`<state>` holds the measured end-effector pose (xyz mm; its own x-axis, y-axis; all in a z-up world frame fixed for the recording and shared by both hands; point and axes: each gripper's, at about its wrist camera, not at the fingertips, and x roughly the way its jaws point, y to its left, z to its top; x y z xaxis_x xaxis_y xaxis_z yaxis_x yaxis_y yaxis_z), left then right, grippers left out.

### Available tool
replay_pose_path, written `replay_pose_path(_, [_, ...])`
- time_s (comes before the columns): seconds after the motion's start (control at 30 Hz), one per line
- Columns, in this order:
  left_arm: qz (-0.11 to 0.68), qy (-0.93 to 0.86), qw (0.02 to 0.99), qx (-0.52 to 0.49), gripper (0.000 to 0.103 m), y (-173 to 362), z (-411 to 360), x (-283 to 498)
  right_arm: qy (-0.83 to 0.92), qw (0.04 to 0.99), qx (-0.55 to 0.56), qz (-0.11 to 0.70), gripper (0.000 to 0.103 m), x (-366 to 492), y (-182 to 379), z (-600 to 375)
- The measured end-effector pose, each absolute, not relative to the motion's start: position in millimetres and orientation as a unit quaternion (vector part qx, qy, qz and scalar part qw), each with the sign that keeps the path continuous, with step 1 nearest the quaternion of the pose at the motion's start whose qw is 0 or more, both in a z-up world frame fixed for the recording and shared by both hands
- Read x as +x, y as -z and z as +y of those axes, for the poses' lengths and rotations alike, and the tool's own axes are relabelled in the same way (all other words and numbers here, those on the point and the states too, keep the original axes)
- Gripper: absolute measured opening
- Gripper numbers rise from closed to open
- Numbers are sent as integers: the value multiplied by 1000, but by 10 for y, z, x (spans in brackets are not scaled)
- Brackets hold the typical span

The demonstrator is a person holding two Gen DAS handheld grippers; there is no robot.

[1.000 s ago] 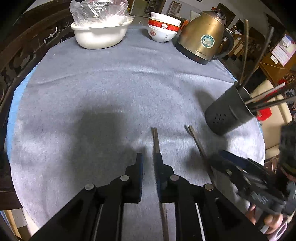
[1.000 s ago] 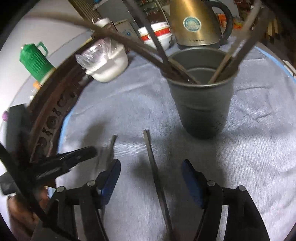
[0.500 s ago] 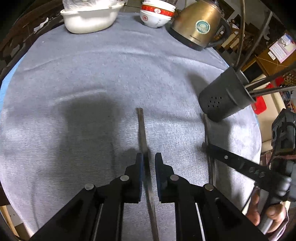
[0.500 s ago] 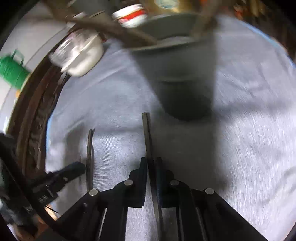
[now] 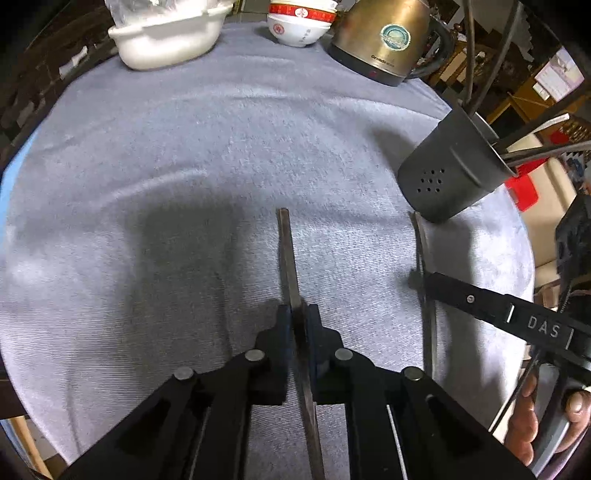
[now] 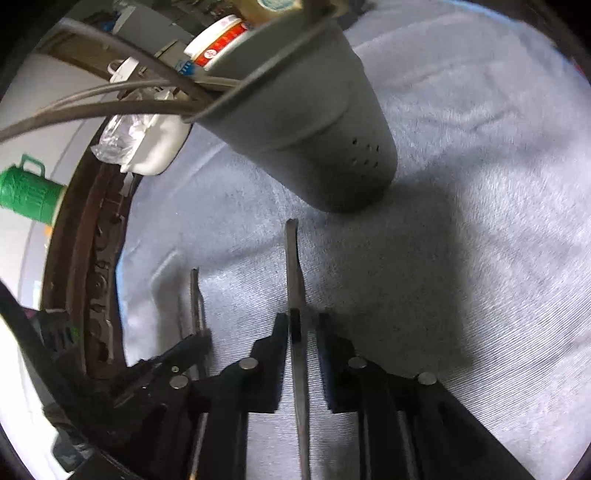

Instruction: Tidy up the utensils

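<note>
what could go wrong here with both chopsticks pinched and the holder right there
The right hand-held gripper is opening with its chopstick between the pads, so it may drop. The tip lies close to the dark holder, already crowded with sticks, and could knock it. The left hand-held gripper pinches its chopstick mid-length, so it may pivot.

Round worktop (image 5: pixel 509 236) is covered with a grey-blue cloth (image 5: pixel 221 155). Along the far edge there's a white dish (image 5: pixel 166 40) with crinkly clear plastic over it, then a small stack of white bowls with red bands (image 5: pixel 301 24), then a brassy electric kettle (image 5: pixel 384 40) with a round sticker on its side. From the other view there's also a green jug-looking thing (image 6: pixel 27 194) sitting off beyond the dark carved wooden rim (image 6: pixel 79 258).
</note>
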<state>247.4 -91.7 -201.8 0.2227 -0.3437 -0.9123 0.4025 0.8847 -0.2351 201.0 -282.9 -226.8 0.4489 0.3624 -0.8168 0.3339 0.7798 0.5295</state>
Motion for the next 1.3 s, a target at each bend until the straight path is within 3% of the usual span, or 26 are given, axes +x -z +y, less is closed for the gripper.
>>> replay_pose_path(0.17, [551, 218, 804, 56, 29, 1926, -934, 2368, -4, 790, 318, 524, 27, 2046, 2260, -2814])
replay_pose_path(0.9, [486, 150, 853, 118, 32, 1757, -928, 2346, 28, 832, 237, 502, 26, 2263, 2196, -2688])
replay_pose_path(1.13, [485, 150, 852, 127, 33, 1791, -954, 2354, 20, 831, 215, 512, 13, 2234, 2204, -2648])
replay_pose_path(1.3, [479, 147, 854, 140, 34, 1808, -973, 2345, 9, 822, 226, 523, 10, 2154, 2221, -2718])
